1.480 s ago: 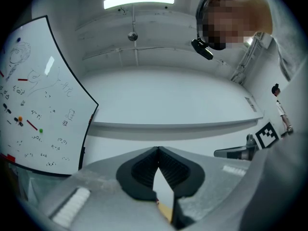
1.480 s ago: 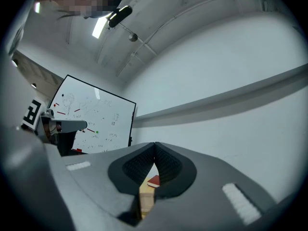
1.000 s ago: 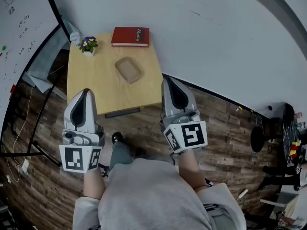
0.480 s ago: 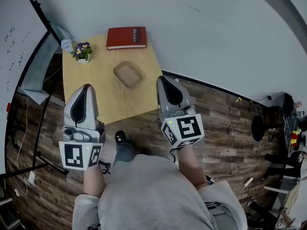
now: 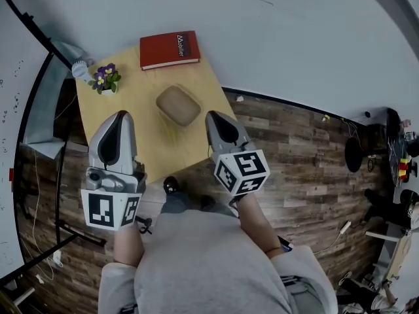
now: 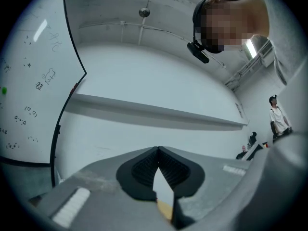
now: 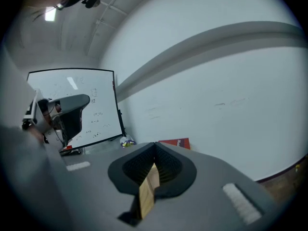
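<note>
In the head view, my left gripper [image 5: 119, 115] is held over the near left part of a small wooden table [image 5: 134, 84]. Its jaws are shut on nothing. My right gripper [image 5: 215, 115] hangs at the table's near right edge, also shut and empty. It is close to a tan oval dish [image 5: 178, 104] in the middle of the table. A red book [image 5: 169, 49] lies at the far edge and a small pot of purple flowers [image 5: 101, 78] at the far left. The right gripper view shows the red book [image 7: 174, 142] and the flowers [image 7: 127, 141] just above the closed tips [image 7: 155, 144]. The left gripper [image 6: 158, 149] faces a white wall.
A whiteboard [image 5: 10, 77] on a black frame stands left of the table; the whiteboard [image 7: 82, 105] also shows in the right gripper view. The floor [image 5: 294, 149] is dark wood planks. A white wall [image 5: 275, 25] rises behind the table. Dark equipment [image 5: 353, 169] sits far right.
Both grippers have come nearer the table; the right one swung left toward the dish. The right gripper view dipped, bringing book and flowers in. The whiteboard slid left in the left gripper view.
</note>
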The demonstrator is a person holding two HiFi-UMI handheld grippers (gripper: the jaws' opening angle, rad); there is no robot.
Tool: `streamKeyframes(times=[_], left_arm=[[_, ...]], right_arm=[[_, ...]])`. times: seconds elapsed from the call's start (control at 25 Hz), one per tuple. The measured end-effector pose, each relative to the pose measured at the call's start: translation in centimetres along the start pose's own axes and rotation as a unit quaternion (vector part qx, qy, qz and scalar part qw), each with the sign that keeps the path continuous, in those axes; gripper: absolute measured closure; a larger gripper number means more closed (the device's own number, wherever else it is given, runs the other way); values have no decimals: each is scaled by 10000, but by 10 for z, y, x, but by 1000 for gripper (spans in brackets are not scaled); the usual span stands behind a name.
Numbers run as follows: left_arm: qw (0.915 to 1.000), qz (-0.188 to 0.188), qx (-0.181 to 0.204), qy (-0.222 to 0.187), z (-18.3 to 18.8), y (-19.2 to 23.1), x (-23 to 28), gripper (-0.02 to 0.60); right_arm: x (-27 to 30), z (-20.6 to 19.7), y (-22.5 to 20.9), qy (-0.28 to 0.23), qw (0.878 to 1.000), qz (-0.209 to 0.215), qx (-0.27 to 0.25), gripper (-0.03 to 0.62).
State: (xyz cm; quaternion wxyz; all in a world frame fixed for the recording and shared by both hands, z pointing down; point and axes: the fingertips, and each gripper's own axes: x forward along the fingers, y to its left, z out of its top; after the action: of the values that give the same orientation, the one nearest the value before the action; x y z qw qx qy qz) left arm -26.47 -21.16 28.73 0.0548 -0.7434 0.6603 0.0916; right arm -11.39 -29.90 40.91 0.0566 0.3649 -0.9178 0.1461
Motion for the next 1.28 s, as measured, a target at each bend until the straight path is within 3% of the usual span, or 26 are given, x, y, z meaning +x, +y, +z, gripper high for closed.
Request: streamKeyframes(times=[0.24, 0.72, 1.08, 1.28], left_arm=[[9993, -314, -76, 190, -18, 12, 17, 580], [9948, -830, -269, 526, -55, 30, 46, 580], [9908, -1064, -415, 726, -78, 40, 60, 580], [9887, -1152, -468, 831, -88, 42, 63, 580]], right_arm=[[21, -56, -12, 552, 9932, -374, 955, 592], [43, -147, -26, 1246, 9640, -957, 2147, 566], [54, -190, -24, 1338, 9276, -1033, 3331, 505], [61, -206, -20, 1113, 8954, -951, 4205, 474]])
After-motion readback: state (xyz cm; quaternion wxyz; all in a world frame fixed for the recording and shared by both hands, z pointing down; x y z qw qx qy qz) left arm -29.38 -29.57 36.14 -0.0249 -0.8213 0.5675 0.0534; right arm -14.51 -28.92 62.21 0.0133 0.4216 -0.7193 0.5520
